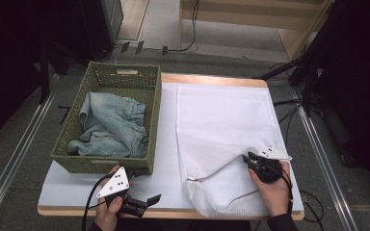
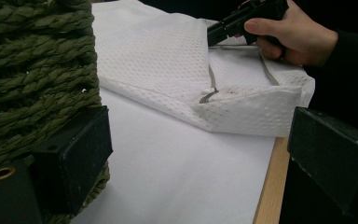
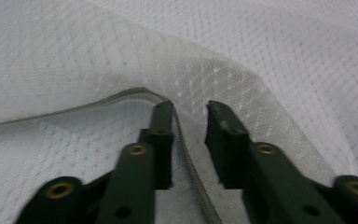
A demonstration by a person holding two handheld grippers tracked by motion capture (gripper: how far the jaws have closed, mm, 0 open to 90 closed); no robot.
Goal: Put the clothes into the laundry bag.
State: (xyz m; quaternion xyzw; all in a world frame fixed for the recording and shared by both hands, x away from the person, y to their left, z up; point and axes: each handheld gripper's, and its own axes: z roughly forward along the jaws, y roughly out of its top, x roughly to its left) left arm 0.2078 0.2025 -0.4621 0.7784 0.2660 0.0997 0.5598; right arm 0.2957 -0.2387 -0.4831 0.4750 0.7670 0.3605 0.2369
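Right gripper (image 1: 248, 159) is working at the zipper opening of the white mesh laundry bag (image 1: 221, 125), which is lying across the right half of the table (image 1: 168, 175), lower centre-right of the high view. In the right gripper view the jaws are standing part-spread, straddling the grey zipper edge (image 3: 186, 144); a lifted fold of mesh is sitting between them, but the pads are not pressing on it, so nothing is pinched yet.

Left gripper (image 1: 142, 202) is resting low at the bottom left of the high view, just in front of the green woven basket (image 1: 103, 166), jaws spread wide and empty. The basket is holding crumpled denim (image 1: 111, 127).

Judgement on the step: the opening is being raised. To do it well, the right jaws should be closing on the top layer only, right at the zipper tape, since the mesh itself is thin and likely to slip or drag the lower layer along.

Room: bare white surface between basket and bag is giving the left gripper a free path across. The bag's lower corner is lying near the table's front edge (image 1: 173, 213), so pulling toward the bottom of the frame risks sliding it off.
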